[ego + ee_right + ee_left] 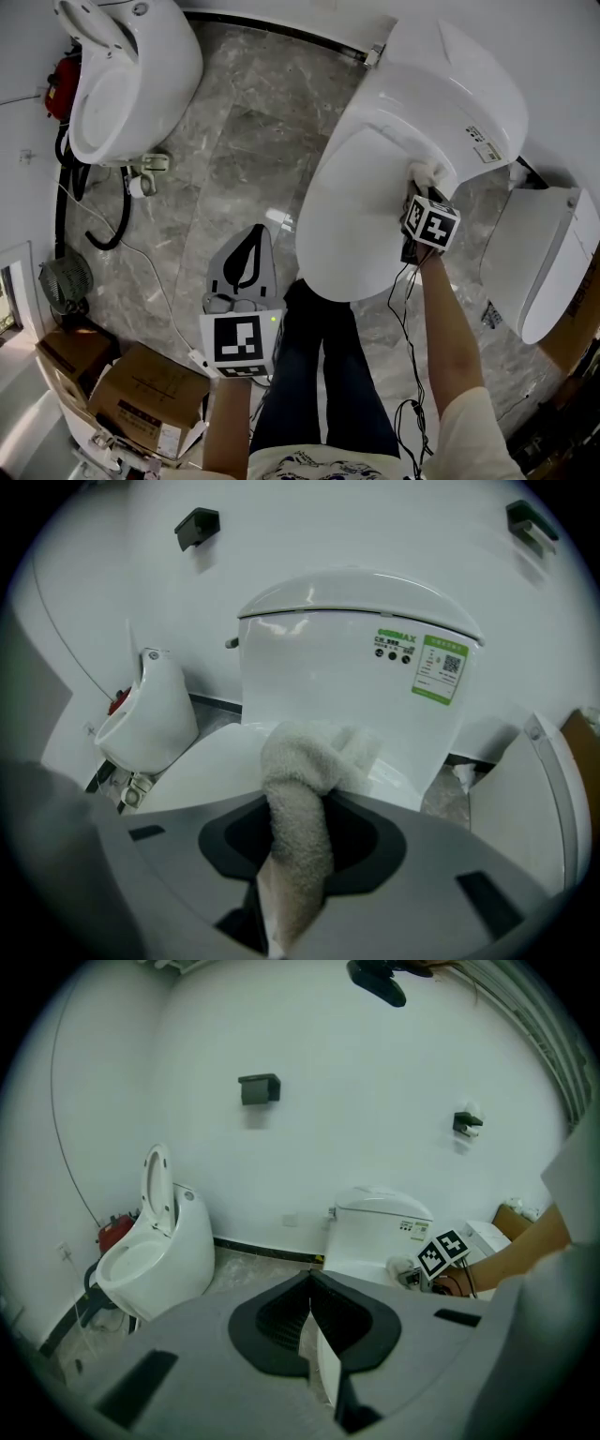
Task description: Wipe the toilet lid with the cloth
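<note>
Head view: nubby cloth (425,172), glossy lid (349,220)

Second toilet (131,75), cardboard boxes (141,398), grey marble floor (234,141)

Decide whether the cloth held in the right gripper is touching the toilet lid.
Touching. In the right gripper view the cloth lies with its bunched end pressed flat on the toilet lid, with no gap beneath; the head view agrees.
</note>
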`<state>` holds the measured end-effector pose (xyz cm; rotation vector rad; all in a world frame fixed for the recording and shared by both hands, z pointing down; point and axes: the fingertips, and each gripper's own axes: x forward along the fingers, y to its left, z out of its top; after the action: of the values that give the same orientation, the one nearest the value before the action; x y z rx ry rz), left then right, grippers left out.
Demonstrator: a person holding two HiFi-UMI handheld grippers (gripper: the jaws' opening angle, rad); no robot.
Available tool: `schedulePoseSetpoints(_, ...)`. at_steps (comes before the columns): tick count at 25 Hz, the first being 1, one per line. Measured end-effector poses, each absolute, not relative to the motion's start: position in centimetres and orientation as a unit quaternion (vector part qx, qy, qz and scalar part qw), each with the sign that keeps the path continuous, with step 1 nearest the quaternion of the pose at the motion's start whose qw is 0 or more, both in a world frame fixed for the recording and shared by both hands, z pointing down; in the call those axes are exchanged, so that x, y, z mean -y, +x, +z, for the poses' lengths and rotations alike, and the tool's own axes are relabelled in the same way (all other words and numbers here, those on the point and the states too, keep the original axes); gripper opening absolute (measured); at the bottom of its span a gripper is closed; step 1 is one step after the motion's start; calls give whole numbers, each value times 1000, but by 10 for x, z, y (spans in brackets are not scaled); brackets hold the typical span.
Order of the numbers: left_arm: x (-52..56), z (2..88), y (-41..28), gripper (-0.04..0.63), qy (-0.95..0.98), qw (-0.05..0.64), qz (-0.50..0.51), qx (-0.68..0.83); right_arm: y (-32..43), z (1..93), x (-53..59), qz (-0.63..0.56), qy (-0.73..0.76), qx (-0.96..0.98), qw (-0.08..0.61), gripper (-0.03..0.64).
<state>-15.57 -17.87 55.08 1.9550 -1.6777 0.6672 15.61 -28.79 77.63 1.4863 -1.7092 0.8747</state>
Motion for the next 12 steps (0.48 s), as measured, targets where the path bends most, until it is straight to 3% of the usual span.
schedulePoseSetpoints(12, 167, 555, -169, 8, 703, 242, 246, 622, 66, 776, 304, 311, 489, 716, 389, 123)
